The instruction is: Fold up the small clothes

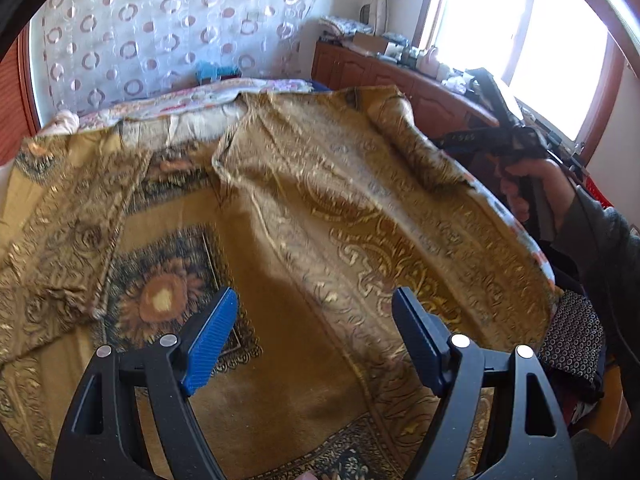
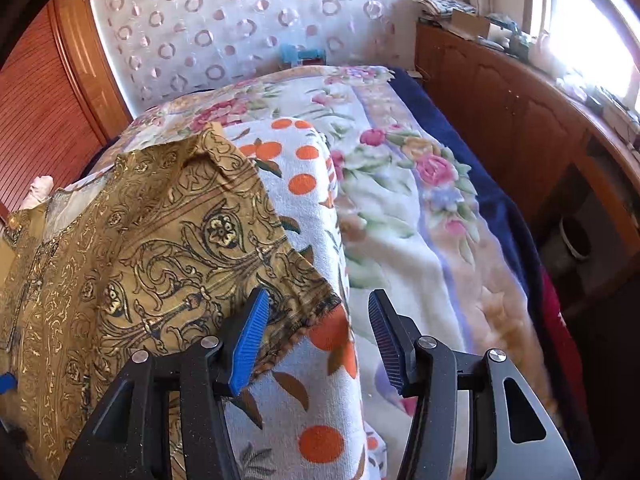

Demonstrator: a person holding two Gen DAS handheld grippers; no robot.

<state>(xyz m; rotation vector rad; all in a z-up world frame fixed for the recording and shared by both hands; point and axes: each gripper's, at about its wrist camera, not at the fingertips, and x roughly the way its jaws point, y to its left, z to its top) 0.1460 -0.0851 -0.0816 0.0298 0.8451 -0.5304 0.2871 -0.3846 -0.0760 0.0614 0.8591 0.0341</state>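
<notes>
A golden-brown garment [image 1: 304,216] with dark and gold scroll print lies spread on the bed; its sleeve [image 1: 60,248] reaches to the left. My left gripper [image 1: 314,332] is open above its middle, holding nothing. In the right wrist view the garment's right edge [image 2: 168,232] lies over an orange-spotted towel [image 2: 320,360]. My right gripper [image 2: 318,334] is open just above the garment's lower right corner [image 2: 316,308], holding nothing. The right gripper also shows in the left wrist view [image 1: 516,140], held in a hand at the far right.
A floral blanket [image 2: 400,184] and a dark blue cover [image 2: 504,208] lie right of the towel. A wooden cabinet [image 2: 520,120] with clutter runs along the bed under a bright window. A sheer spotted curtain [image 1: 168,32] hangs behind. A dark dotted cloth [image 1: 572,340] lies at the right.
</notes>
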